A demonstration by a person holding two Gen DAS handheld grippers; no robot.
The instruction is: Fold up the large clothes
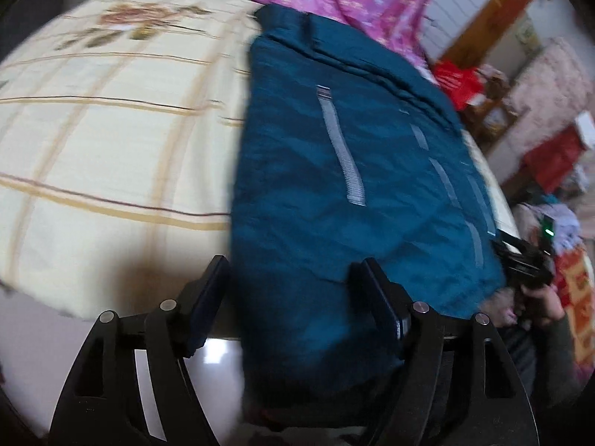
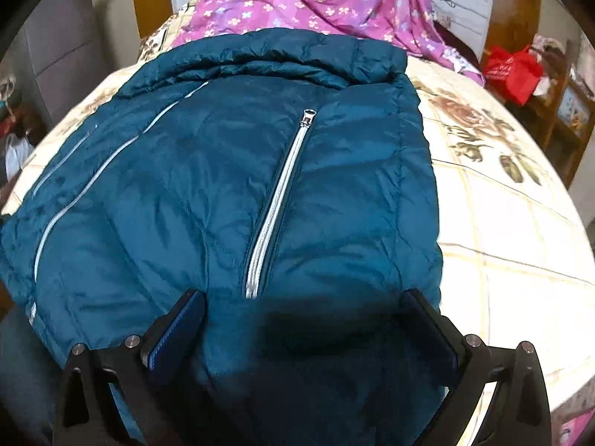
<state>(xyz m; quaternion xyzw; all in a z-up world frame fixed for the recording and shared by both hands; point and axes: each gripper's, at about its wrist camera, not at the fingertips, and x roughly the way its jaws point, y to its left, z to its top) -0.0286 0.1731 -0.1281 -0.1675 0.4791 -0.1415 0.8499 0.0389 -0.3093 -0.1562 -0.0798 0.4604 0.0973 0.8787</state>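
Observation:
A large teal puffer jacket (image 1: pixel 327 186) with silver zippers lies on the bed, its near hem hanging over the bed's edge. It also fills the right wrist view (image 2: pixel 230 186), collar at the far end. My left gripper (image 1: pixel 293 282) is open, its fingers spread either side of the jacket's left hem. My right gripper (image 2: pixel 305 312) is open over the near hem, below the pocket zipper (image 2: pixel 277 204). The right gripper also shows at the jacket's right corner in the left wrist view (image 1: pixel 528 260).
The bed has a cream checked sheet with flower prints (image 1: pixel 111 130). A pink floral quilt (image 2: pixel 319 0) is bunched at the head of the bed. A red bag (image 2: pixel 513 70) and shelves stand to the right.

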